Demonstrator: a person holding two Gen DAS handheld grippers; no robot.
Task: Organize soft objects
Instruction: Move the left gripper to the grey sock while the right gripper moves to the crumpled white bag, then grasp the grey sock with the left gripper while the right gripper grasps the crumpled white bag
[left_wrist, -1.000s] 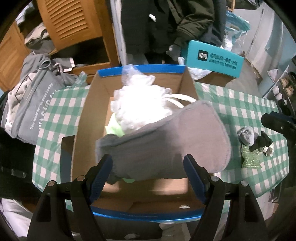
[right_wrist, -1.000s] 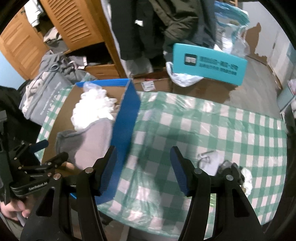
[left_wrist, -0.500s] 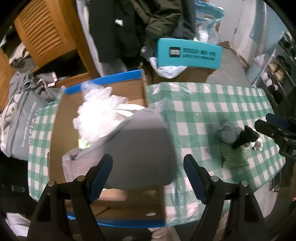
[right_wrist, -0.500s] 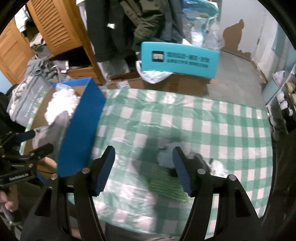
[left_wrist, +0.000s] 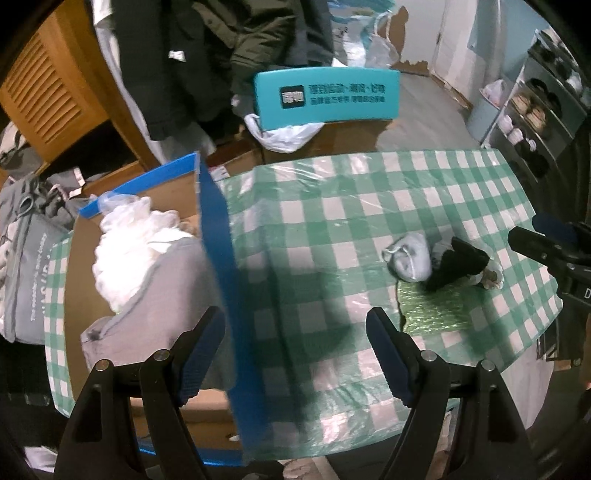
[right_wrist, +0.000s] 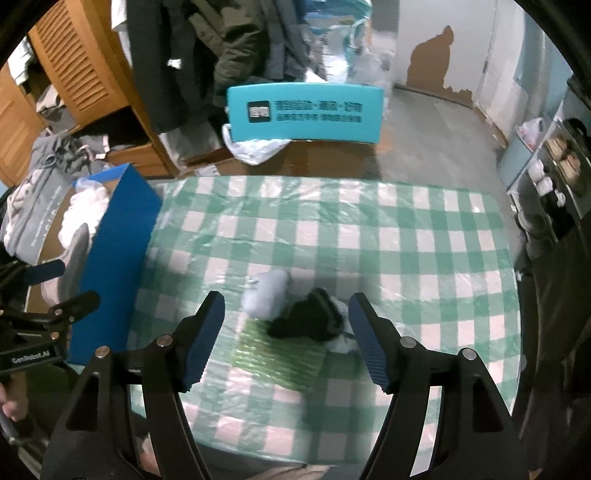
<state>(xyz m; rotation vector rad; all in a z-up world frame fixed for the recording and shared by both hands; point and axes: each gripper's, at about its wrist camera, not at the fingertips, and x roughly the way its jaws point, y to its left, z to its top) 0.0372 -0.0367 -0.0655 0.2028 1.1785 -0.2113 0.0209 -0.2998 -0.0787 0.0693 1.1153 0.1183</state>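
Cluttered room: coats hanging at the back, a louvred wooden door, a teal chair back (right_wrist: 303, 112) beyond the surface (right_wrist: 369, 229), which wears a green-and-white checked cloth under clear plastic. Cardboard box (left_wrist: 218, 258) with blue outer walls sits at the surface's edge, already holding a grey cloth (left_wrist: 162, 306) and white stuffing (left_wrist: 129, 243). Left gripper (left_wrist: 295, 350) fingers stand wide apart with nothing between them; the box wall runs just ahead of its left finger, bare cloth ahead of the rest. Right gripper (right_wrist: 286, 341) fingers are opening, empty, pads touching nothing. Directly ahead of and between them lies the remaining pile: pale grey bundle (right_wrist: 267, 297), black soft item (right_wrist: 306, 323) touching it, a white piece just inside the right finger, all resting partly on a green ribbed sheet (right_wrist: 277, 356). Step in hand, by my reading: sorted items are boxed, and the right gripper is lining up on the leftover pile. Next move likely calls for lowering the fingers around one piece only, probably the black item nearest centre, and closing gently so the neighbours are not dragged along. Frames are blurred; item identities uncertain.
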